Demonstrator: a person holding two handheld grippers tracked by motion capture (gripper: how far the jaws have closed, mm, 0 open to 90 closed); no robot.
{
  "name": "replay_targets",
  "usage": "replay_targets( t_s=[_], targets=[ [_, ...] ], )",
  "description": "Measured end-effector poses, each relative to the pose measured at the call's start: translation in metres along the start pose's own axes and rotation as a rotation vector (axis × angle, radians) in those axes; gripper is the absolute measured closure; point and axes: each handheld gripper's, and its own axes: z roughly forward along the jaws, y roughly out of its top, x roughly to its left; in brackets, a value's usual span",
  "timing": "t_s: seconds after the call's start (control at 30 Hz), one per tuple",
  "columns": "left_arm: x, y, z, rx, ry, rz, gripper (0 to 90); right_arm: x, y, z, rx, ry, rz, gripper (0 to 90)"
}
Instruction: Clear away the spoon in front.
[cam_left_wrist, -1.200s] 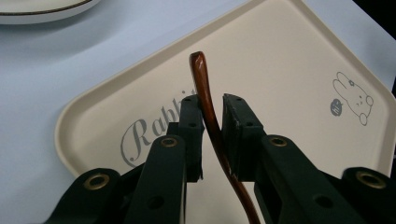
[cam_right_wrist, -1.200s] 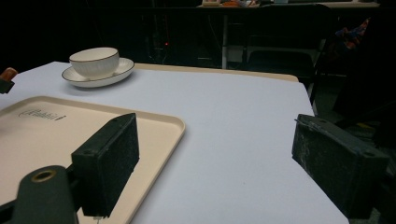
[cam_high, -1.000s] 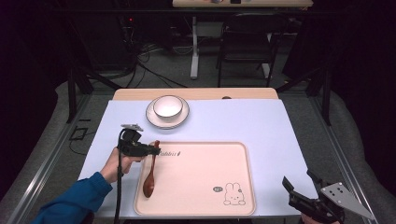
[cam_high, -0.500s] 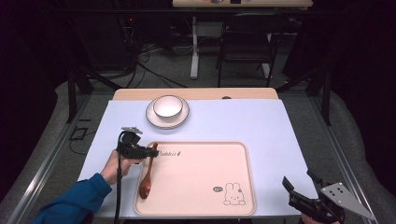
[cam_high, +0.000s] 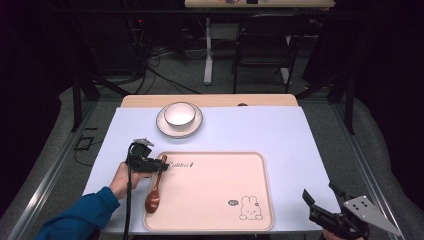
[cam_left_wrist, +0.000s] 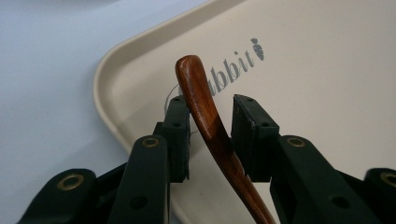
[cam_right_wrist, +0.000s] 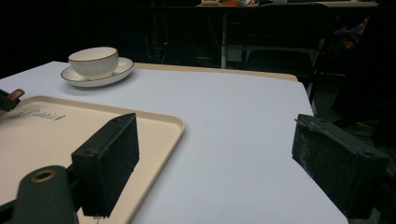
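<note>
A dark wooden spoon (cam_high: 154, 192) lies on the left side of the beige rabbit tray (cam_high: 215, 190), bowl end toward the person. My left gripper (cam_high: 161, 166) straddles its handle (cam_left_wrist: 205, 112) near the tip. The handle leans on one pad, a gap shows at the other, and the jaws stand slightly open. My right gripper (cam_high: 319, 190) hovers off the table's near right corner, wide open with nothing between its pads (cam_right_wrist: 112, 158).
A white bowl (cam_high: 179, 114) sits on a saucer (cam_high: 167, 129) at the back of the pale blue table (cam_high: 280, 130), beyond the tray. A person's blue sleeve (cam_high: 75, 220) comes in at the bottom left. A chair and cables lie beyond the table.
The left gripper and spoon have shifted slightly left and down, and the spoon now rests on the tray. The right gripper has not moved.
</note>
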Motion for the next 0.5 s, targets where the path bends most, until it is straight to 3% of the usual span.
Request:
replay_targets(
  t_s=[0.17,0.3,0.37,0.4,0.5],
  targets=[
    [-0.0015,0.0003,0.0005,0.007,0.035,0.019,61.7,0.0,0.0,0.0,0.0,-0.002,0.002,13.8],
    [-0.0036,0.0018,-0.0001,0.01,0.09,0.042,46.7,-0.0001,0.0,0.0001,0.0,-0.002,0.003,13.8],
    [-0.0042,0.0021,-0.0005,0.007,0.099,0.044,44.3,-0.0001,0.0,0.0001,0.0,-0.002,0.003,13.8],
    [-0.0055,0.0028,-0.0019,0.007,0.103,0.056,35.5,0.0,0.0,0.0001,0.001,-0.002,0.003,13.8],
    [-0.0082,0.0043,-0.007,-0.007,0.13,0.075,27.8,-0.0001,0.0,0.0001,0.001,-0.003,0.003,13.8]
  ],
)
